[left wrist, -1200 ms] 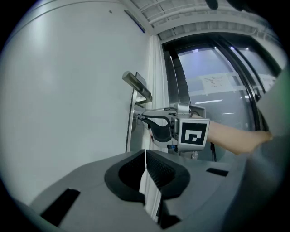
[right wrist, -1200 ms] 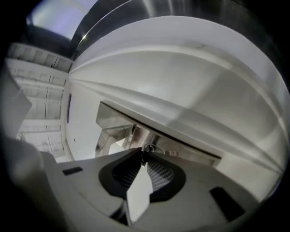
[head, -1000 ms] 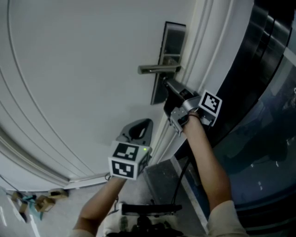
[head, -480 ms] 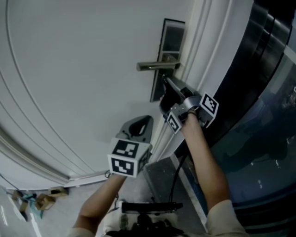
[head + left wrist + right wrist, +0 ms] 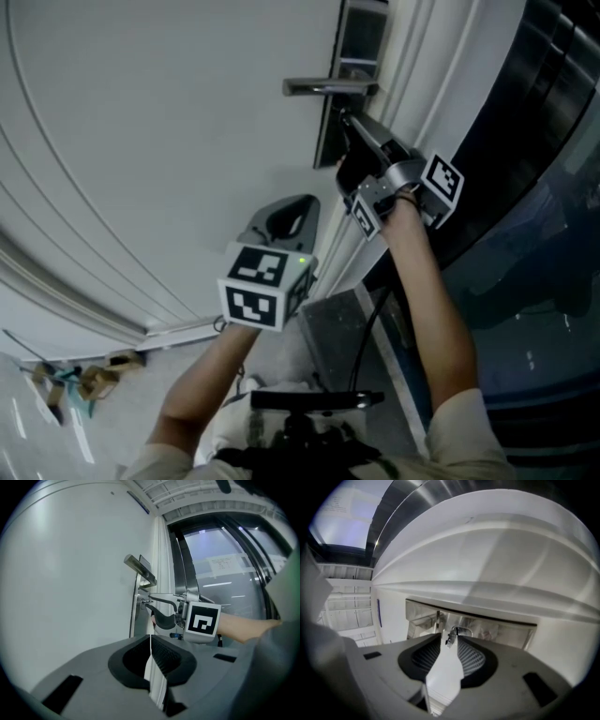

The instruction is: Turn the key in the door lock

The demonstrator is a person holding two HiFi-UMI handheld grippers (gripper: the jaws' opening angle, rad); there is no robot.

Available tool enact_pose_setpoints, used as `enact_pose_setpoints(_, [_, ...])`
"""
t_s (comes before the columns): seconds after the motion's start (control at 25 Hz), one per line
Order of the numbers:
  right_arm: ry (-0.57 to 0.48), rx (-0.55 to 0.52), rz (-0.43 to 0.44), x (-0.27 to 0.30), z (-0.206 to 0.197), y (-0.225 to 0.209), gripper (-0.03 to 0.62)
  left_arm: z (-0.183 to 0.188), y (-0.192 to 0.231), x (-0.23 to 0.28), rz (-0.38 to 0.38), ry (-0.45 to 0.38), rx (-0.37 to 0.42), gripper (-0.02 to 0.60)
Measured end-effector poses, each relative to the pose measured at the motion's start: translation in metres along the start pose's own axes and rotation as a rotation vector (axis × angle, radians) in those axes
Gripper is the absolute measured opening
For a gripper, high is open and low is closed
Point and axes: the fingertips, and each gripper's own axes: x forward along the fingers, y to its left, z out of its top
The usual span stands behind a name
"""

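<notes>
Door: we see a wide white door (image 5: 141,112) on the left, with free space around the left gripper.
Left gripper: the left gripper (image 5: 292,211) is held low, near the door and well apart from the lock. Its jaws are together and empty, and the forearm rises from below.
Handle: the handle (image 5: 328,87) juts left from the lock plate (image 5: 361,37).
Key: we find the key (image 5: 451,633) in the lock under the handle, between the right gripper's tips.
Right gripper: the right gripper (image 5: 347,122) tilts slightly upward. Its jaws are narrowly parted and have just been opening.
Door frame: the door frame (image 5: 422,56) lies close to the wrist's right.
</notes>
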Motion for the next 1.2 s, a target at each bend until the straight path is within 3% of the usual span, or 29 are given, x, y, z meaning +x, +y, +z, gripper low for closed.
enact_pose_setpoints(0.04, [0.014, -0.003, 0.009, -0.001, -0.002, 0.001, 0.131, 0.0, -0.001, 0.0, 0.002, 0.0, 0.001, 0.017])
enact_pose_setpoints(0.16, [0.068, -0.071, 0.02, -0.007, -0.01, 0.004, 0.132, -0.001, -0.004, 0.002, 0.014, 0.002, 0.004, 0.017])
enact_pose_setpoints(0.44, [0.229, -0.506, 0.005, -0.049, -0.057, 0.02, 0.133, -0.015, -0.013, -0.014, 0.08, 0.01, 0.013, 0.017])
enact_pose_setpoints(0.64, [0.288, -0.655, -0.048, -0.077, -0.076, -0.009, 0.084, -0.036, -0.011, -0.018, 0.156, 0.045, 0.014, 0.017])
enact_pose_setpoints(0.76, [0.329, -0.846, -0.06, -0.086, -0.093, -0.015, 0.064, -0.045, -0.008, -0.023, 0.196, 0.062, 0.017, 0.017])
enact_pose_setpoints(1.0, [0.349, -1.143, -0.063, -0.107, -0.146, -0.006, 0.009, -0.052, -0.002, -0.058, 0.254, 0.056, 0.017, 0.017])
enact_pose_setpoints(1.2, [0.332, -1.24, -0.107, -0.125, -0.193, -0.007, 0.008, -0.058, -0.003, -0.098, 0.278, 0.053, 0.061, 0.017])
